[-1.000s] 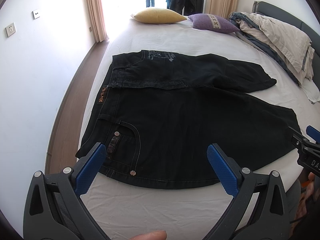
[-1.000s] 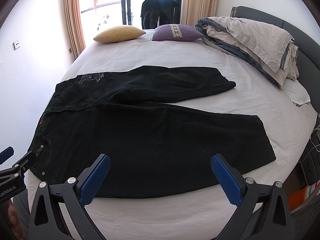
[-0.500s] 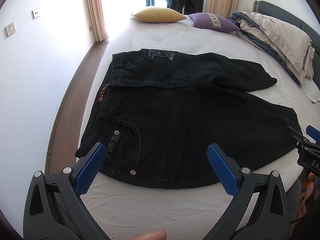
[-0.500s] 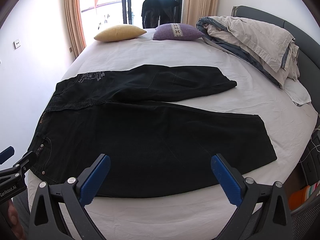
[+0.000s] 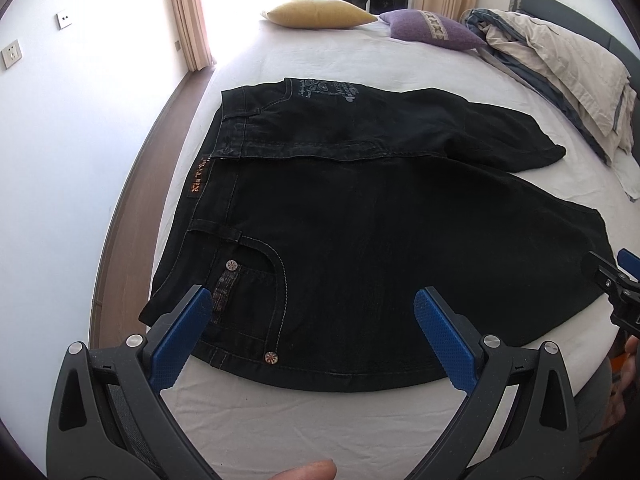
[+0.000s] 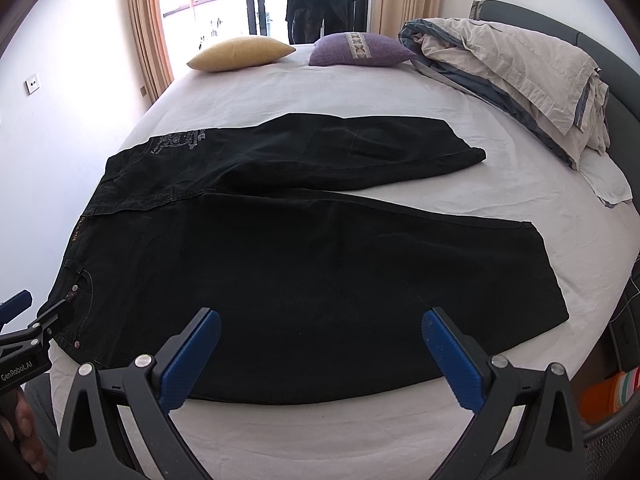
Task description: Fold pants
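Black jeans lie flat on the white bed, waistband to the left, two legs spread to the right, the far leg angled away. They also show in the right wrist view. My left gripper is open and empty, above the front pocket near the bed's front edge. My right gripper is open and empty, above the near leg's lower edge. The left gripper's tip shows in the right wrist view; the right gripper's tip shows in the left wrist view.
A yellow pillow and a purple pillow lie at the bed's far end. A heaped duvet fills the right side by the grey headboard. A wall and wooden floor run along the left.
Both grippers have edged slightly forward toward the jeans. Jaws stay open and the jeans have not moved.
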The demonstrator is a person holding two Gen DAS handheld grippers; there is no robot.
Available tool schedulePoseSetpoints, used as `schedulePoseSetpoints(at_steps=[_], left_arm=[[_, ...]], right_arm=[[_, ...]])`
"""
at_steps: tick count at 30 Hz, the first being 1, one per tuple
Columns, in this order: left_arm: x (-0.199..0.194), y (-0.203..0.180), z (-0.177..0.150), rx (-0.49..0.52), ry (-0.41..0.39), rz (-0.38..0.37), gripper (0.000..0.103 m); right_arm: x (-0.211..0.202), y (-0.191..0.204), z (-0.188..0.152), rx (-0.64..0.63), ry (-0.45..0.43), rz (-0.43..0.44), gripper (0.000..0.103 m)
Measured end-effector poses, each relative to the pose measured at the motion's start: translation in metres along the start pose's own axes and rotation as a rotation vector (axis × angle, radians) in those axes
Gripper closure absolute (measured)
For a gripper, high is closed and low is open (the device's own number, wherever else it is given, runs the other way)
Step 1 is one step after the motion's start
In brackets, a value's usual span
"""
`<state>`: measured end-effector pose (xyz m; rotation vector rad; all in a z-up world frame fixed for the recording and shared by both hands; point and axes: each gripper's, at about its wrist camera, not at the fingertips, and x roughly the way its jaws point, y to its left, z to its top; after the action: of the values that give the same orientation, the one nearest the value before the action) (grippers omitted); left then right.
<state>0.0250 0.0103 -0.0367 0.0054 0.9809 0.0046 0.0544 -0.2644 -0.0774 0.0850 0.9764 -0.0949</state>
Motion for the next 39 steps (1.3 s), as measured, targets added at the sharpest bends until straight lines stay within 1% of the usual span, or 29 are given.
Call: schedulePoseSetpoints(at_steps=[2, 4, 7, 8, 11, 14, 16, 17, 19, 20, 21, 22, 24, 26, 28, 29, 30, 32, 34, 35, 37, 39], left_arm=[[0.007, 0.006, 0.007, -0.018, 0.004, -0.012, 0.000], [0.015, 0.013, 0.016, -0.030, 0.008, -0.007, 0.000], [0.023, 0.021, 0.033, -0.026, -0.004, 0.003, 0.000], [0.026, 0.023, 0.038, -0.025, -0.007, -0.004, 0.000], [0.036, 0.037, 0.067, -0.022, -0.036, -0.059, 0.000], [0.048, 0.044, 0.104, 0.034, -0.088, -0.075, 0.000], [0.057, 0.050, 0.132, 0.062, -0.143, -0.110, 0.000], [0.065, 0.051, 0.148, 0.092, -0.143, -0.081, 0.000], [0.091, 0.047, 0.182, 0.202, -0.061, 0.048, 0.000], [0.103, 0.047, 0.199, 0.242, -0.036, 0.063, 0.000], [0.111, 0.049, 0.213, 0.257, -0.042, 0.044, 0.000], [0.120, 0.050, 0.228, 0.275, -0.050, 0.045, 0.000], [0.141, 0.047, 0.252, 0.342, -0.034, 0.091, 0.000], [0.168, 0.044, 0.271, 0.403, 0.013, 0.051, 0.000], [0.191, 0.043, 0.285, 0.432, 0.062, -0.027, 0.000], [0.200, 0.040, 0.289, 0.456, 0.080, -0.049, 0.000], [0.210, 0.038, 0.293, 0.489, 0.096, -0.058, 0.000], [0.228, 0.036, 0.301, 0.535, 0.109, -0.036, 0.000], [0.240, 0.035, 0.307, 0.571, 0.116, -0.065, 0.000], [0.246, 0.036, 0.310, 0.587, 0.125, -0.072, 0.000], [0.262, 0.034, 0.310, 0.622, 0.164, -0.094, 0.000], [0.276, 0.031, 0.306, 0.659, 0.198, -0.101, 0.000]], right_arm=[[0.006, -0.003, 0.003, -0.002, 0.005, 0.018, 0.000], [0.011, -0.006, 0.008, -0.004, 0.011, 0.024, 0.000], [0.017, -0.010, 0.017, -0.010, 0.005, 0.054, 0.000], [0.019, -0.011, 0.022, -0.016, 0.001, 0.070, 0.000], [0.025, -0.013, 0.038, -0.059, -0.023, 0.118, 0.000], [0.032, -0.016, 0.061, -0.119, -0.048, 0.181, 0.000], [0.039, -0.017, 0.082, -0.171, -0.069, 0.224, 0.000], [0.043, -0.017, 0.094, -0.201, -0.081, 0.251, 0.000], [0.055, -0.015, 0.119, -0.263, -0.094, 0.294, 0.000], [0.063, -0.014, 0.133, -0.293, -0.091, 0.304, 0.000], [0.071, -0.011, 0.144, -0.316, -0.087, 0.311, 0.000], [0.081, -0.007, 0.158, -0.346, -0.082, 0.328, 0.000], [0.101, 0.000, 0.184, -0.389, -0.069, 0.357, 0.000], [0.119, 0.010, 0.208, -0.429, -0.058, 0.407, 0.003], [0.136, 0.021, 0.228, -0.489, -0.050, 0.461, 0.004], [0.145, 0.026, 0.235, -0.519, -0.041, 0.467, 0.005], [0.155, 0.033, 0.245, -0.546, -0.024, 0.472, 0.006], [0.175, 0.042, 0.260, -0.582, 0.009, 0.482, 0.012], [0.193, 0.050, 0.272, -0.622, 0.042, 0.499, 0.019], [0.199, 0.053, 0.274, -0.643, 0.047, 0.502, 0.019], [0.214, 0.062, 0.281, -0.702, 0.062, 0.499, 0.024], [0.231, 0.068, 0.285, -0.724, 0.105, 0.496, 0.027]])
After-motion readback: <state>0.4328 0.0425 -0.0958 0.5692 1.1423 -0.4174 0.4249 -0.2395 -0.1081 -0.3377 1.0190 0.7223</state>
